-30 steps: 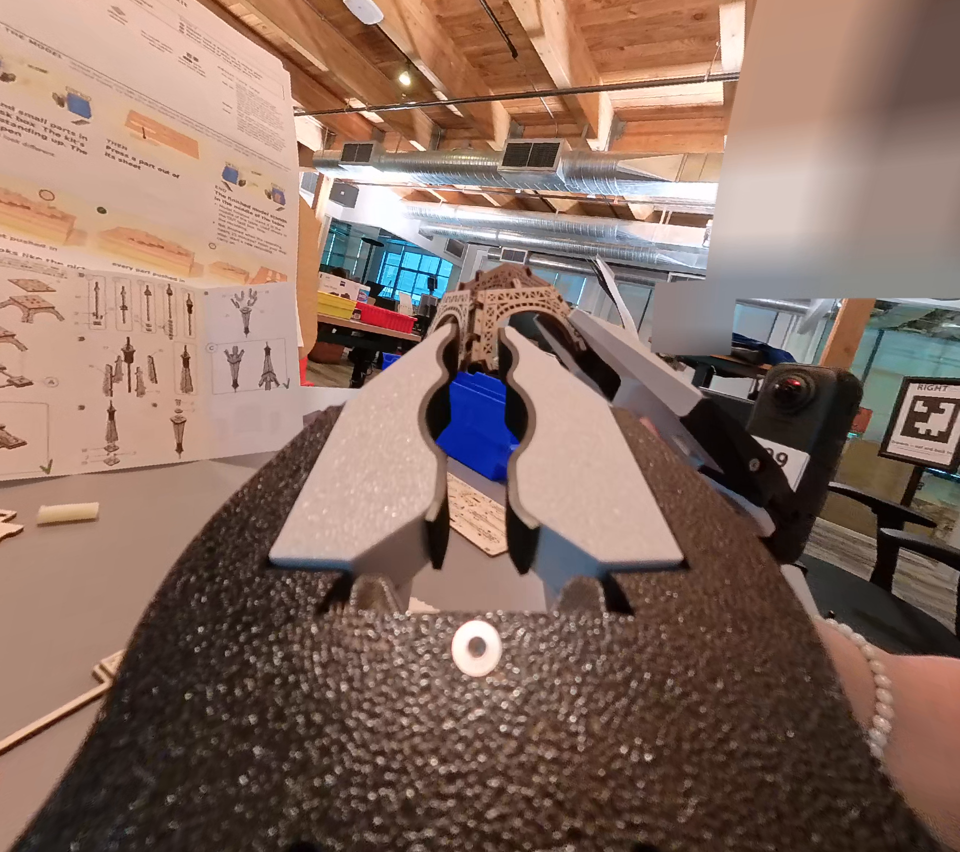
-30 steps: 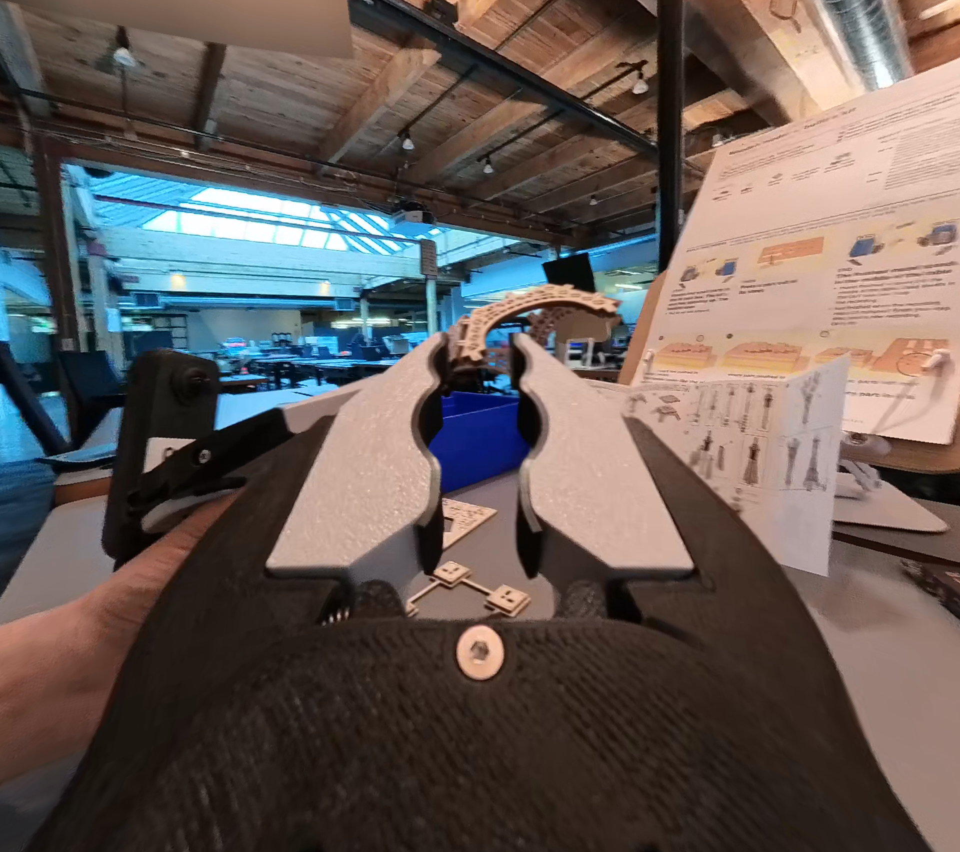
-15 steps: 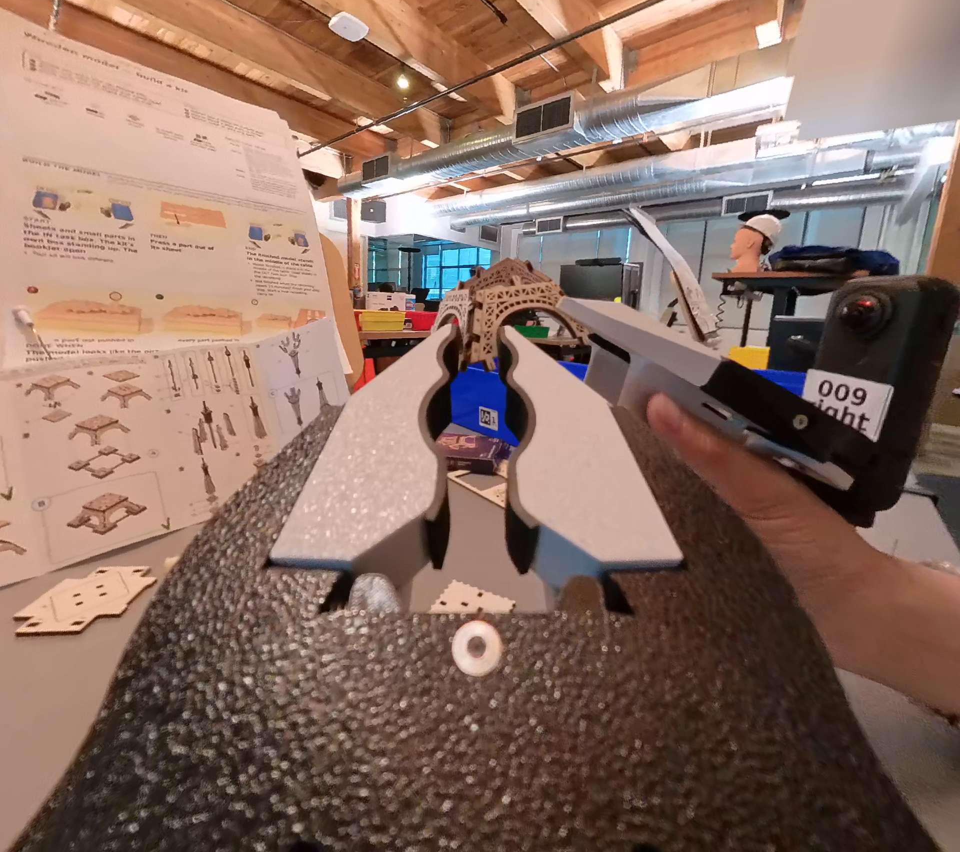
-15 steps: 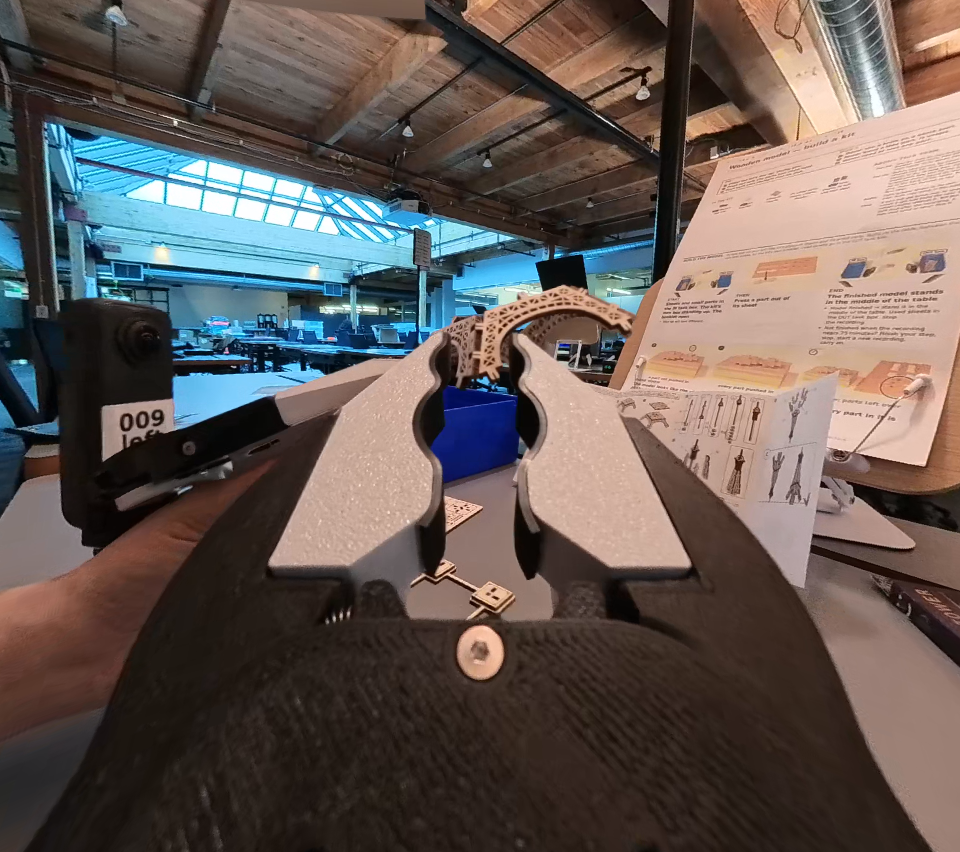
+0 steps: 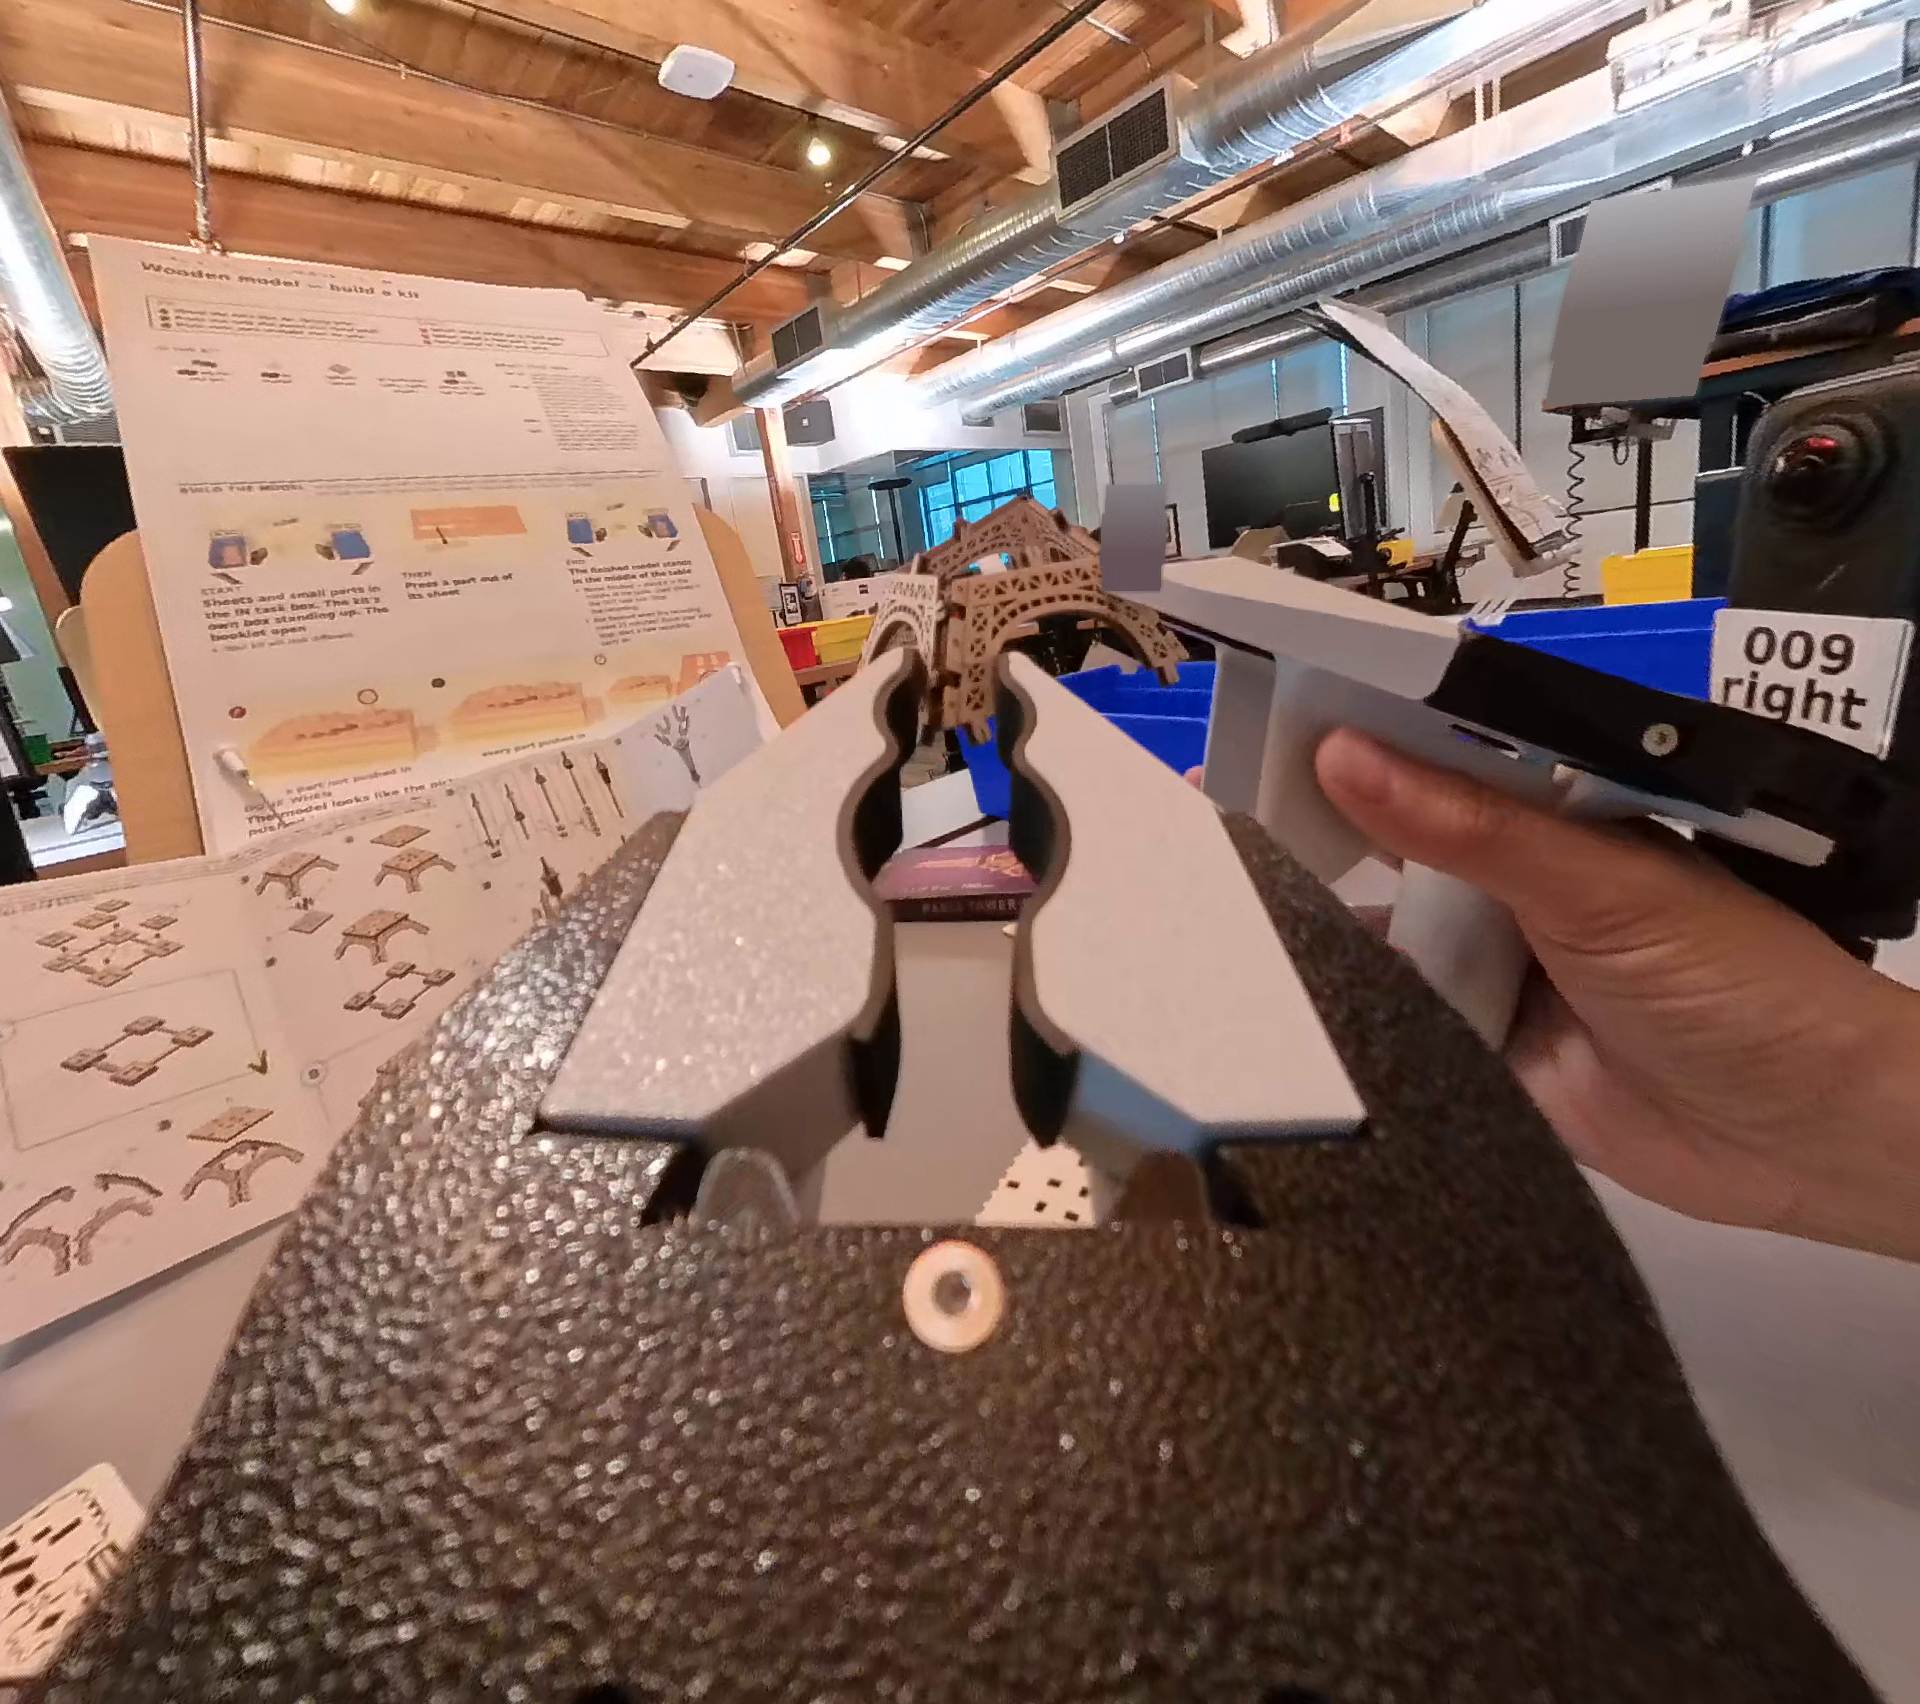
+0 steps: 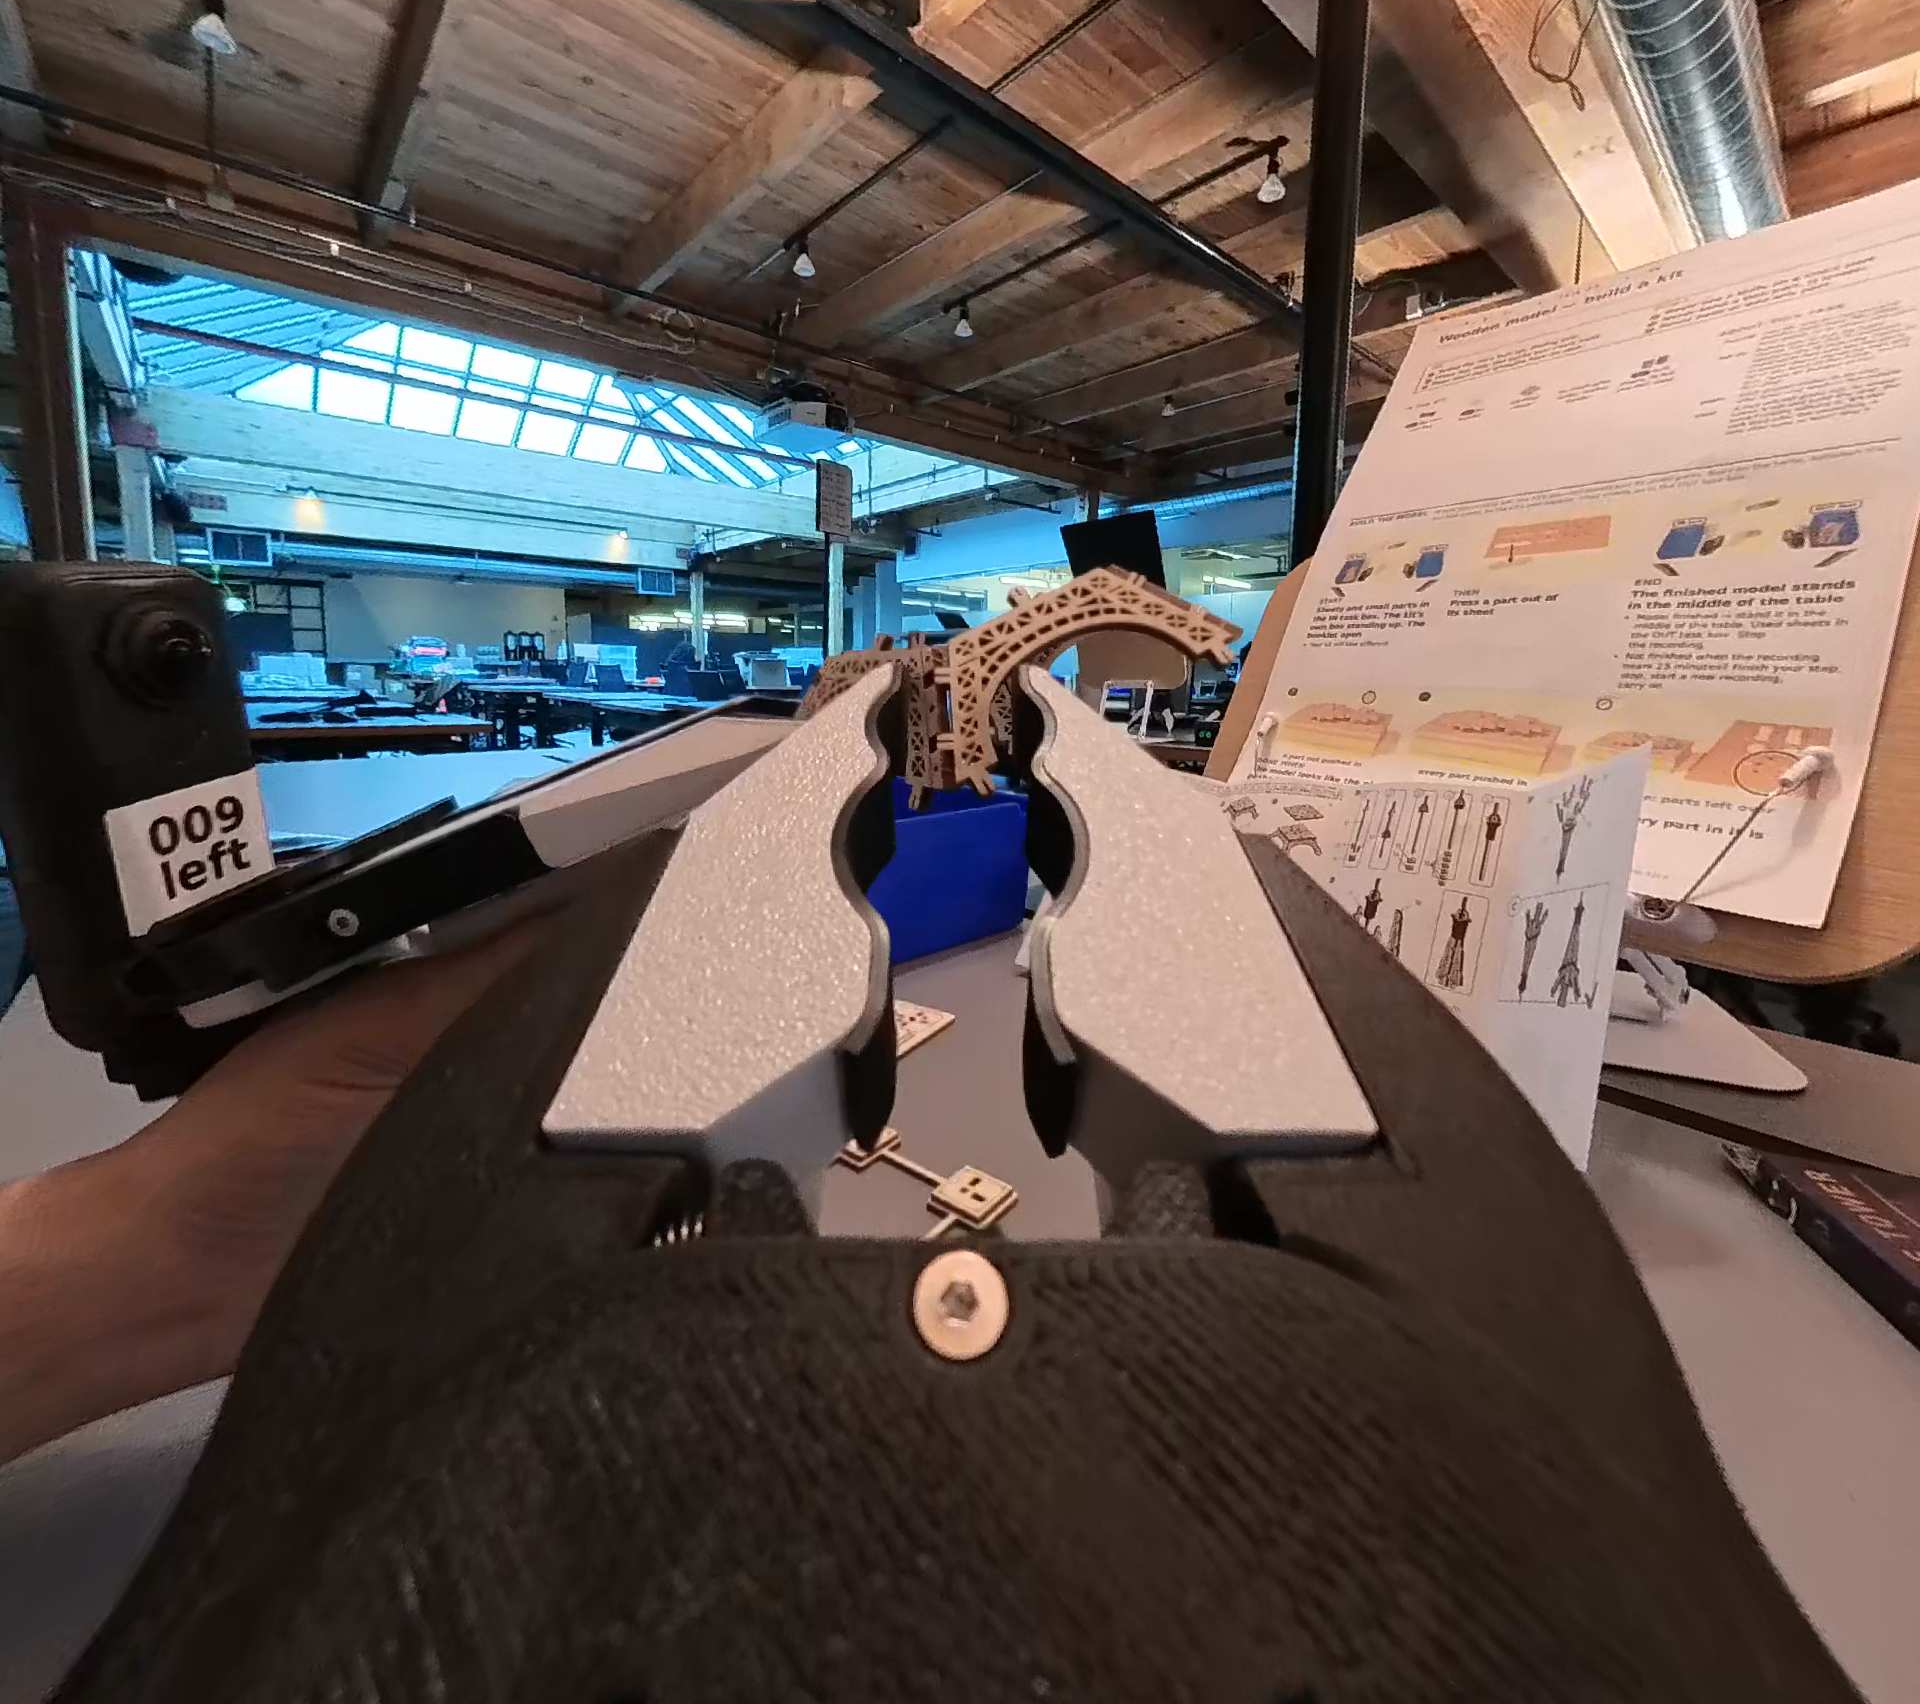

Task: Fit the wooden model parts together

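A small wooden lattice model with arched legs [image 5: 1023,605] is held up in the air above the table between both grippers. My left gripper [image 5: 958,678] is shut on one of its legs. My right gripper [image 6: 961,698] is shut on another leg of the same model [image 6: 1091,631]. The right gripper also shows in the left wrist view [image 5: 1309,646], coming in from the right in a hand. The left gripper shows in the right wrist view [image 6: 623,781], coming in from the left. The clamped leg ends are hidden between the fingers.
An instruction board [image 5: 395,563] on a wooden stand and an open booklet [image 5: 260,979] stand at the back. A blue bin [image 5: 1101,719], a dark box [image 5: 961,885] and flat wooden part sheets [image 5: 1049,1187] lie on the grey table. A square frame part [image 6: 935,1181] lies below the right gripper. Only a small space, under 4 cm, lies between the two pairs of fingers.
Both grippers have kept hold of the model and swung together. The views have tilted lower, showing more of the table and booklet. The arch now shows more side-on.
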### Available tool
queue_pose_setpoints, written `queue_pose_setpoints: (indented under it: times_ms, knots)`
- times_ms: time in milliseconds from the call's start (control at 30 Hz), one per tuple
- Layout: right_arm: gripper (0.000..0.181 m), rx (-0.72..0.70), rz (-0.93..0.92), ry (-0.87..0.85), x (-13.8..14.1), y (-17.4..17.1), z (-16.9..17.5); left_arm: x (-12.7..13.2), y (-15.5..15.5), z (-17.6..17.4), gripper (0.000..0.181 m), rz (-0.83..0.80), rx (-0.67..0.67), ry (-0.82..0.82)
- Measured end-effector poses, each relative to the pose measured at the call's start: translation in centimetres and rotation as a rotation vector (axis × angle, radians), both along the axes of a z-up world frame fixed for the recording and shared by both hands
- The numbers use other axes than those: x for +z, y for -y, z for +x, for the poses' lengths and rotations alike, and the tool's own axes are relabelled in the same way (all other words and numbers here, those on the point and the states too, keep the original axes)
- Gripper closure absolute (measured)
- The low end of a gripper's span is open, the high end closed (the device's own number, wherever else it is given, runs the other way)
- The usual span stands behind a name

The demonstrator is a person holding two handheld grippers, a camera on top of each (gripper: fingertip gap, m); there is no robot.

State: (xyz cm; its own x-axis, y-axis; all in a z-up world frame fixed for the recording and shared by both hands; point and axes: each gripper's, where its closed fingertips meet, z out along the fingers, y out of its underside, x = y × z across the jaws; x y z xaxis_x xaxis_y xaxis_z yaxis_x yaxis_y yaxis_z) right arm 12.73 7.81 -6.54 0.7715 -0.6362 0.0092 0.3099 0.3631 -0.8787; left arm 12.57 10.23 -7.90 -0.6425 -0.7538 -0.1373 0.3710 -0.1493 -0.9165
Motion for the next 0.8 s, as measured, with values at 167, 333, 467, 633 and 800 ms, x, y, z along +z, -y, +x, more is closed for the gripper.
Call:
queue_pose_setpoints:
  times_ms: [167,333,467,633,800]
  knots:
    - [0.166,0.034,0.003,-0.019,-0.2,-0.1,0.1,-0.4,0.0,0.3,0.171,0.002,-0.02,-0.031]
    - [0.168,0.054,-0.003,-0.024,0.0,-0.3,0.0,-0.4,-0.1,0.3,0.171,0.008,-0.01,-0.026]
    - [0.168,0.088,0.014,-0.066,-0.5,-0.3,0.4,-0.5,-0.3,0.6,0.17,0.018,0.015,-0.033]
    - [0.15,-0.001,-0.035,-0.078,-1.6,-0.2,1.5,-0.5,-1.1,1.2,0.171,-0.003,0.081,-0.094]
    - [0.15,-0.092,-0.174,0.048,-1.9,-1.1,0.7,-0.9,-1.0,1.5,0.172,-0.069,0.068,-0.214]
